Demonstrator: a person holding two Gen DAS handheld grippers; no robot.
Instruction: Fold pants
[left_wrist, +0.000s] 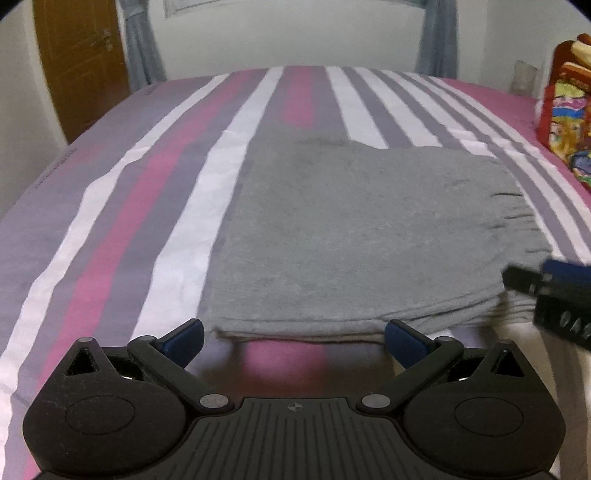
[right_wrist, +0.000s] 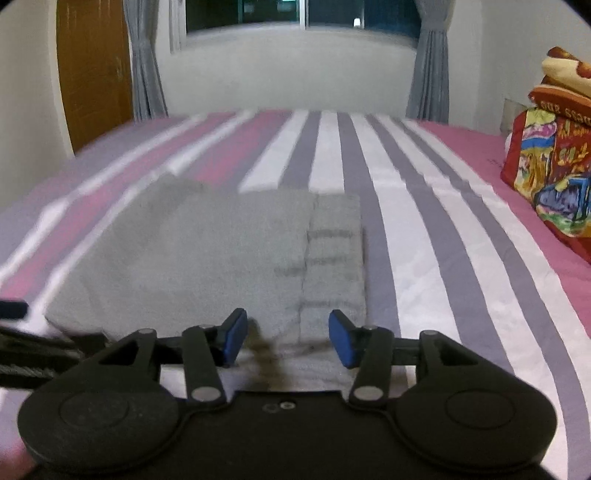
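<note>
Grey pants (left_wrist: 351, 229) lie folded into a flat stack on the striped bed (left_wrist: 110, 221). My left gripper (left_wrist: 293, 341) stands wide open just short of the stack's near edge, with nothing between its fingers. In the right wrist view the pants (right_wrist: 221, 258) show their gathered waistband (right_wrist: 336, 258) on the right side. My right gripper (right_wrist: 288, 341) is open over the near waistband corner; cloth lies between the blue pads but they do not press on it. The right gripper (left_wrist: 546, 291) also shows at the left wrist view's right edge, beside the stack.
A red, colourful pile of bedding (right_wrist: 554, 166) sits on the bed's right side. A wooden door (right_wrist: 96, 74) and grey curtains (right_wrist: 144, 74) stand beyond the bed's far edge. The left gripper's dark body (right_wrist: 22, 350) reaches in at the right wrist view's left edge.
</note>
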